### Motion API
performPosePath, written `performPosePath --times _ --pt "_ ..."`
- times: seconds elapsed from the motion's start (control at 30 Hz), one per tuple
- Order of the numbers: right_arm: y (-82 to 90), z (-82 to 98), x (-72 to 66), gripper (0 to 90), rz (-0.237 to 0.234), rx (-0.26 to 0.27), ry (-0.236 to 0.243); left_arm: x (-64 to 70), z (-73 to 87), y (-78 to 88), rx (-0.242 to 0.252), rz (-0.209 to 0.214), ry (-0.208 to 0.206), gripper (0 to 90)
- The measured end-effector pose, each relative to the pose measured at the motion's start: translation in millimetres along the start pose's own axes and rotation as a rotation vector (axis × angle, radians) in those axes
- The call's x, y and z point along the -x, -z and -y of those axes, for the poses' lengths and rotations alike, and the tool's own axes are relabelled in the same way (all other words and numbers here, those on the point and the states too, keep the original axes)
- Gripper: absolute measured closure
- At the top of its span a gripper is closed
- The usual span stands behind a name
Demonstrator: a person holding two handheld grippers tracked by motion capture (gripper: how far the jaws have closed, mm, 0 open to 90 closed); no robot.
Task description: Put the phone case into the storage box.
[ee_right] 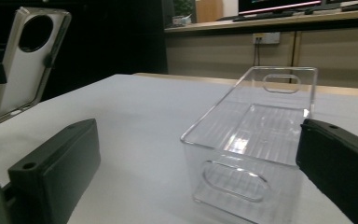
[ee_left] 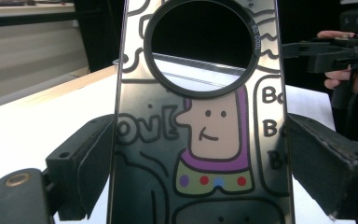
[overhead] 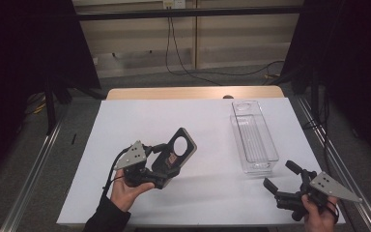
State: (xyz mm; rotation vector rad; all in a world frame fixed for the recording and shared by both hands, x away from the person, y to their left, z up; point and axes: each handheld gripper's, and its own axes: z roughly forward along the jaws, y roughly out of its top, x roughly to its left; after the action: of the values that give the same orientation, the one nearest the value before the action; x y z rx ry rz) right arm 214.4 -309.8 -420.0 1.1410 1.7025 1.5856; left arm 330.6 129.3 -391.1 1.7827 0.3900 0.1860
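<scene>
Clear plastic, empty and waiting: a transparent storage bin [overhead: 254, 137] stands on the white table cover [overhead: 140, 116] toward the person's right, its long side running away from the camera, nothing inside it as far as the high view shows. To its left, the left gripper [overhead: 160, 170] holds a phone case [overhead: 176, 153] lifted off the table, its jaws clamped on the case's two long edges. The left gripper view looks straight at the case [ee_left: 200, 135]: a cartoon figure in a purple hood, doodled lettering and a large round camera cut-out at the top, through which the bin's rim can be seen beyond. The right gripper [overhead: 284, 178] rests low at the near right corner of the table, just short of the bin's near end, its jaws spread apart with nothing between them. From its own camera the bin [ee_right: 251, 140] sits just ahead, and the held case [ee_right: 28, 60] shows pale-backed in the upper left, well apart from the bin.

By the look of it, the pick-up is done: the case is secured and airborne. What appears to remain is the carry across to the bin and the release inside it, with the idle right gripper placed where it could steady the container.
</scene>
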Motion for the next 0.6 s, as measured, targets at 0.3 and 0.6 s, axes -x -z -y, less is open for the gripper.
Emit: performPosePath --times 0.3,0.6 --pt "-11.3 -4.2 -8.9 0.0 -0.068 -0.001 0.019 10.4 0.0 -14.3 -0.015 0.089 0.014 12.2" --pt "-24.0 -11.0 -24.5 0.0 -0.182 0.000 0.032 16.6 0.2 -22.7 -0.021 0.146 -0.011 12.2"
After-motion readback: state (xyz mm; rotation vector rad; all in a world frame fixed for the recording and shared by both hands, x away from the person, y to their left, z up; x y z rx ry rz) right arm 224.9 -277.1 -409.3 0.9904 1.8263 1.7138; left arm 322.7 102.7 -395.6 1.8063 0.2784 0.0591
